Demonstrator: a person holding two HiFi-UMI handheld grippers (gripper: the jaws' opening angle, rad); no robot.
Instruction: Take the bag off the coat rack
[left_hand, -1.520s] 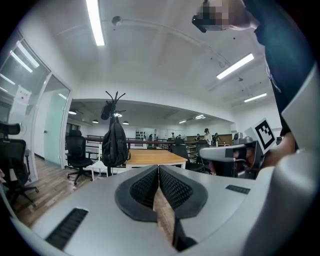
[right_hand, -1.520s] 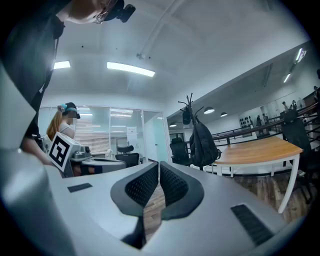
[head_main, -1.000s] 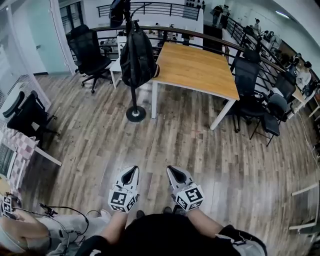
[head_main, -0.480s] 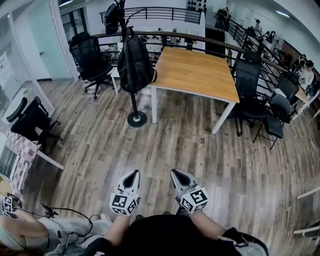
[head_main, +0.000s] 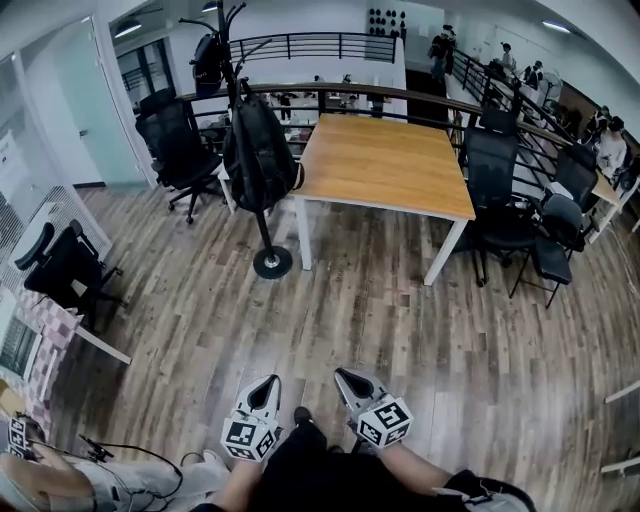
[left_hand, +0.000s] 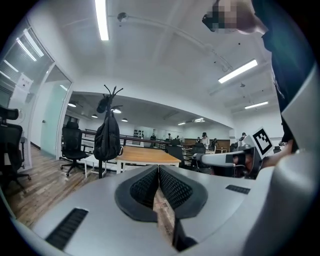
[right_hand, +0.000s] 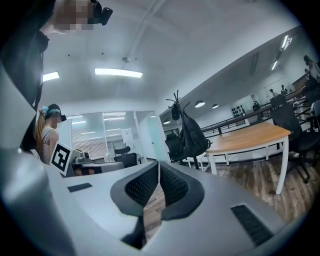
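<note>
A black backpack (head_main: 258, 150) hangs upright from a black coat rack (head_main: 271, 262) at the far left of a wooden table. A smaller dark item (head_main: 208, 62) hangs near the rack's top hooks. My left gripper (head_main: 266, 383) and right gripper (head_main: 344, 377) are low in the head view, close to my body, side by side and far from the rack. Both are shut with nothing between the jaws. The left gripper view has the backpack (left_hand: 107, 141) in the distance beyond my left gripper (left_hand: 158, 168). The right gripper view also shows the backpack (right_hand: 194, 135) past my right gripper (right_hand: 159, 164).
A wooden table (head_main: 385, 155) with white legs stands just right of the rack. Black office chairs stand behind the rack (head_main: 175, 140), at the left (head_main: 62, 262) and right of the table (head_main: 500, 190). A seated person (head_main: 70, 480) with cables is at the lower left. A railing (head_main: 400, 95) runs behind.
Both grippers have dropped lower in the head view and sit nearer my body. The rack and backpack have shifted slightly left in the view. Both jaws stayed shut.
</note>
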